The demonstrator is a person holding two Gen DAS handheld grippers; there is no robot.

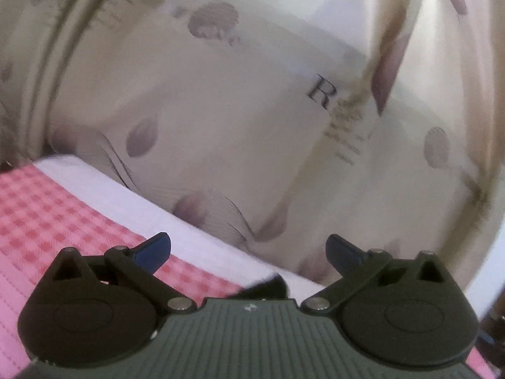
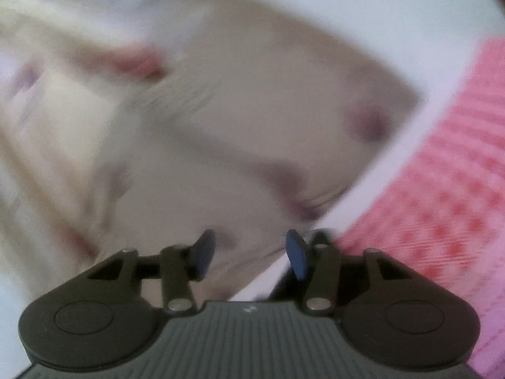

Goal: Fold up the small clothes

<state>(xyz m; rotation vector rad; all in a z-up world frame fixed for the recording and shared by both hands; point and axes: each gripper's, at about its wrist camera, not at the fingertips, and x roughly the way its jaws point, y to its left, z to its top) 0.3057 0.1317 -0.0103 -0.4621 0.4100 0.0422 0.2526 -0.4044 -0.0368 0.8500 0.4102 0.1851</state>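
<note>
No containers seen. Our left gripper (image 1: 248, 249) has jaws spread wide, nothing between. Right gripper (image 2: 251, 254) is half open, cloth (image 2: 221, 126) edge below it, unpinched. Cloth fills centre frame; pink check sheet (image 1: 47, 214) lower left, white band (image 1: 126, 195) between.

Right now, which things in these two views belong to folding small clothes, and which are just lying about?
For the job:
- cream printed cloth
- left hand-held gripper, open, nothing between its fingers
- right hand-held gripper, open, fingers off the cloth

Just there:
- pink checked cover
- white sheet beneath the cloth
</note>
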